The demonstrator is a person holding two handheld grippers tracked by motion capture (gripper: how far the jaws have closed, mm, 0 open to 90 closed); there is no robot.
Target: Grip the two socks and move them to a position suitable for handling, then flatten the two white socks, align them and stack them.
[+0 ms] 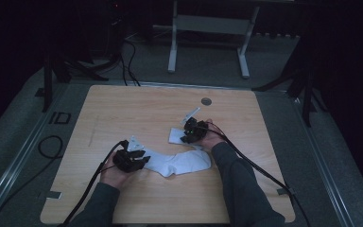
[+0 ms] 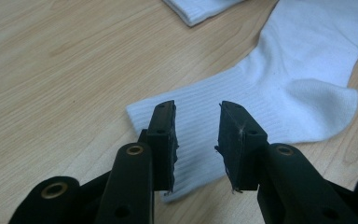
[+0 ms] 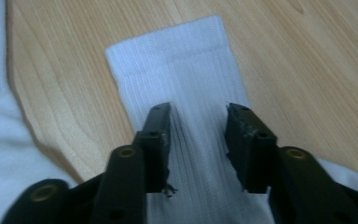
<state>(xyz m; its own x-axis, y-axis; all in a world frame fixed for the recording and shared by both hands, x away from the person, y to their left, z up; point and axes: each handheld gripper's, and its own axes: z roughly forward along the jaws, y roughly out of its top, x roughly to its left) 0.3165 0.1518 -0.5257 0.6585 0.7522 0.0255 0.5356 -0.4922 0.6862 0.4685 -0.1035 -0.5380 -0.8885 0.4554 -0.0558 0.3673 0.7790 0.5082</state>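
Two white ribbed cotton socks lie on the light wooden table: the long white sock stretches left to right near you, and the second white sock sits just beyond it, toward the far right. Your left gripper hovers over the long sock's cuff end, jaws spread with ribbed fabric showing in the gap. Your right gripper hangs above the second sock, jaws likewise apart, its cuff edge lying just ahead of them. Black cables trail back past your dark sleeves.
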